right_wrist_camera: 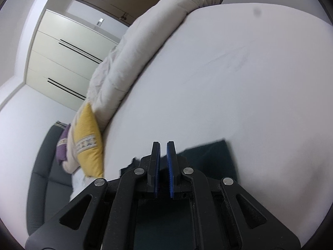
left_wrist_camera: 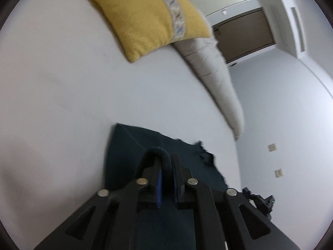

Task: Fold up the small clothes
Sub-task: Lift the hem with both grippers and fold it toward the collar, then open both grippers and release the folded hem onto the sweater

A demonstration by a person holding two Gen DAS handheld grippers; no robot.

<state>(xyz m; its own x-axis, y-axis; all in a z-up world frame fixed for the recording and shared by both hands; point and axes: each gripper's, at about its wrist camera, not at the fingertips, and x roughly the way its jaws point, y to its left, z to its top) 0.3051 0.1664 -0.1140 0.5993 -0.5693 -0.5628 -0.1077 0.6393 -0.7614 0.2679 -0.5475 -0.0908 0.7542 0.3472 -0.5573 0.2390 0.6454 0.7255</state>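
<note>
Both grippers are working a dark teal garment lying on a white bed. The left gripper is pinching a rolled fabric edge between its nearly closed pads, likely carrying it over for a fold. The right gripper is sitting almost closed; whether it is gripping cloth is unclear. A yellow pillow is resting at twelve o'clock
</note>
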